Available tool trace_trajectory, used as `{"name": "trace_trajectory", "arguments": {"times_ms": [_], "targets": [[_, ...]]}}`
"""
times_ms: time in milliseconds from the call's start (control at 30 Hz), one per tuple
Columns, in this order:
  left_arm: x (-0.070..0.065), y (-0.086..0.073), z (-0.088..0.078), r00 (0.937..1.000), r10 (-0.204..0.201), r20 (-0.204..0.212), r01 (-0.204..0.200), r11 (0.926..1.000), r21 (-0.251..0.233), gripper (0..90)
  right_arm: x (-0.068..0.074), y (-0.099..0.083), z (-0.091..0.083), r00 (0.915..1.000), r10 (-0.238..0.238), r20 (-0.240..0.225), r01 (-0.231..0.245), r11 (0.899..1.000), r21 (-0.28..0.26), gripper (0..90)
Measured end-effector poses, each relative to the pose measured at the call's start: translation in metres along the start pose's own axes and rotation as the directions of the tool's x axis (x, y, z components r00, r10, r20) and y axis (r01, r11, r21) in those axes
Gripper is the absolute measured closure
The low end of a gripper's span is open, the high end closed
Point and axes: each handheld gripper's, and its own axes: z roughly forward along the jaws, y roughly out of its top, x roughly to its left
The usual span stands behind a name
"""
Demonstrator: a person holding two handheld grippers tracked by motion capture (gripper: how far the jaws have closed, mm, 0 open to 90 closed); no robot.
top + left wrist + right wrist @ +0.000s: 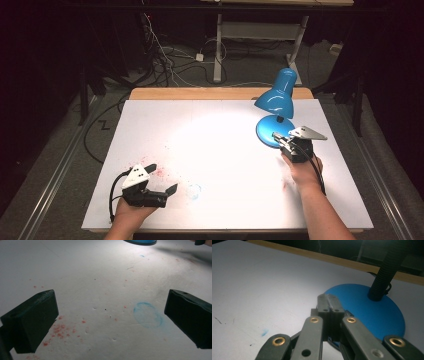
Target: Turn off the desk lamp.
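We see a white table (220, 150) lit by a blue desk lamp (276, 100) standing near its far right corner, its shade tilted toward the middle of the surface. The lamp's round blue base (367, 312) carries a black ribbed neck (387, 270). The right gripper (278, 137) lies low at the near edge of that base; in the right gripper view its two jaws are pressed flat together with nothing between them, their tips over the rim of the base. The left gripper (161, 179) sits near the front left of the table, well apart from the lamp, its jaws spread wide and holding nothing. Between them the surface bears a faint blue ring stain (147, 315) and scattered red specks (60, 330). We can read no brand, label or writing anywhere.
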Motion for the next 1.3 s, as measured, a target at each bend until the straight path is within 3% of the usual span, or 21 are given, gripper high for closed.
{"name": "trace_trajectory", "arguments": {"times_ms": [700, 967, 1300], "targets": [[0.002, -0.003, 0.001, 1.0000, -0.001, 0.006, 0.001, 1.0000, 0.008, 0.0, -0.031, -0.012, 0.036, 0.9940, 0.104, 0.033, -0.106, 0.993, 0.052, 90.0], [0.002, -0.003, 0.001, 1.0000, -0.003, 0.005, 0.003, 1.0000, 0.009, 0.0, -0.027, -0.003, 0.042, 0.9951, 0.096, 0.024, -0.097, 0.993, 0.061, 90.0], [0.003, -0.003, 0.001, 1.0000, -0.005, 0.006, 0.004, 1.0000, 0.007, 0.0, -0.032, -0.006, 0.046, 0.9918, 0.122, 0.039, -0.125, 0.988, 0.088, 90.0]]}}
